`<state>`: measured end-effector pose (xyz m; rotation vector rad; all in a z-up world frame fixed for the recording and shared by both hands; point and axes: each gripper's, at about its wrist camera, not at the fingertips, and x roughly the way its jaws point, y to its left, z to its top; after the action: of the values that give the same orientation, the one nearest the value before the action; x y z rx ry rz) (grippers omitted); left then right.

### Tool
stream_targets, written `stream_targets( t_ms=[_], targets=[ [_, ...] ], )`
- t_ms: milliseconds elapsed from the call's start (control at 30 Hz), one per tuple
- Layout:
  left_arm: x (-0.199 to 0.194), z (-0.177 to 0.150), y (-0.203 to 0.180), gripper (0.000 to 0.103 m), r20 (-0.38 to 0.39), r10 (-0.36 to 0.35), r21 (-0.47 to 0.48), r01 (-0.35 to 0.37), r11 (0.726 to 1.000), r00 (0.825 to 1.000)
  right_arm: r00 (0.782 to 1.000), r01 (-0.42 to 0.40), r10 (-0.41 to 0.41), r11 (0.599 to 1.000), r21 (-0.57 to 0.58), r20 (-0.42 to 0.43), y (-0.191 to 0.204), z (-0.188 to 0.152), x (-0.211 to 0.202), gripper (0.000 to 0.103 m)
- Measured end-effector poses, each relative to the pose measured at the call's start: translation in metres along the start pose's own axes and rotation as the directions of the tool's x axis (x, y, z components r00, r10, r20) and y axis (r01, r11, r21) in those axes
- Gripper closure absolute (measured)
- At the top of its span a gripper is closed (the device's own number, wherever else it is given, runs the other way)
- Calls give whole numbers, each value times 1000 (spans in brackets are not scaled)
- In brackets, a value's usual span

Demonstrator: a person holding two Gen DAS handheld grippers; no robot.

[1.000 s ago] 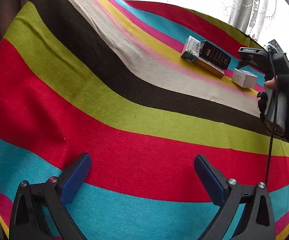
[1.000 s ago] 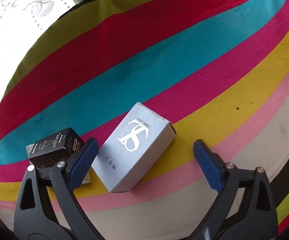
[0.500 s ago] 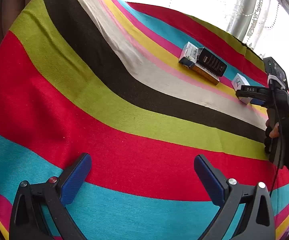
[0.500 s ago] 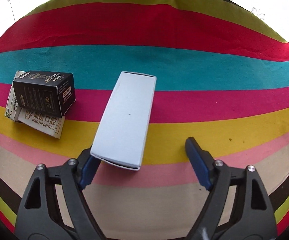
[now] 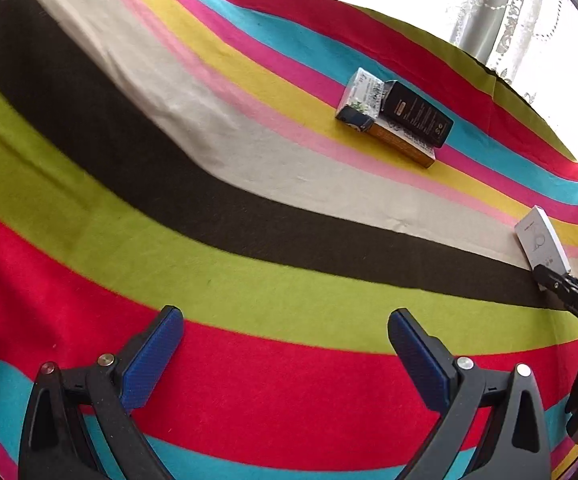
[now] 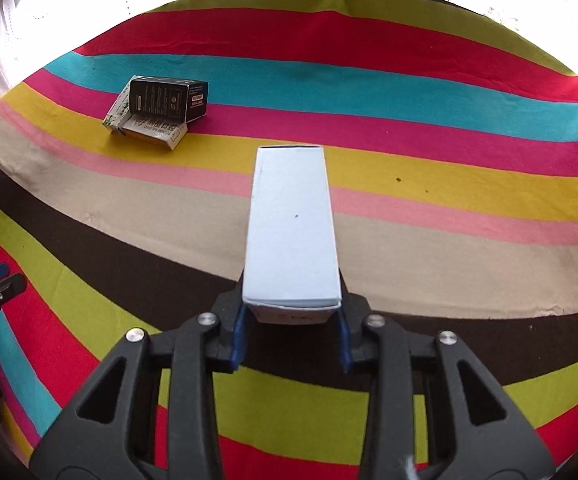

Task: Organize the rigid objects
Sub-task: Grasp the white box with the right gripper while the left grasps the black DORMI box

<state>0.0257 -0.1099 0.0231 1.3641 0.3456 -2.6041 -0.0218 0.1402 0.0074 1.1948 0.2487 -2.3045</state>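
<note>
Our right gripper point(image 6: 291, 340), wide a second ago, is closing on the white box point(image 6: 291, 232), now lifted; left gripper point(image 5: 285, 354) stays open, empty.

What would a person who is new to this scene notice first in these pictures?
First, the white box sticking out between the closing jaws of the right gripper, above the striped cloth. Next, the small pile on the yellow and pink stripes: a black box lying on top of two lighter boxes. The left gripper is open and empty.
</note>
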Motion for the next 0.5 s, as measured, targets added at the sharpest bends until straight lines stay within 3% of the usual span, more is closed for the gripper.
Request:
stream_targets(
  t_ms=[133, 233, 267, 333, 400, 467, 500],
  targets=[
    [37, 48, -37, 0, 0, -49, 69, 49, 996, 999, 999, -13, 13, 1000, 10, 38, 6, 0, 9, 63],
    [59, 83, -59, 0, -7, -93, 25, 93, 995, 996, 999, 4, -4, 1000, -15, 45, 12, -1, 12, 63],
    [60, 94, -67, 0, 23, -97, 17, 97, 995, 995, 999, 2, 0, 1000, -30, 46, 12, -5, 7, 63],
    [57, 118, -90, 0, 99, -60, 68, 54, 996, 993, 999, -15, 18, 999, -49, 48, 10, -12, -3, 63],
    [61, 141, -110, 0, 65, 0, 114, -7, 993, 998, 998, -41, 43, 998, -41, 49, 6, -13, -4, 63],
    [63, 155, -108, 0, -3, -125, -18, 125, 992, 992, 996, -76, 76, 997, -14, 53, 0, -12, -4, 63],
    [59, 157, -105, 0, 6, -144, -106, 144, 984, 990, 994, -94, 94, 996, 1, 55, -4, -12, -4, 63]
  ],
)
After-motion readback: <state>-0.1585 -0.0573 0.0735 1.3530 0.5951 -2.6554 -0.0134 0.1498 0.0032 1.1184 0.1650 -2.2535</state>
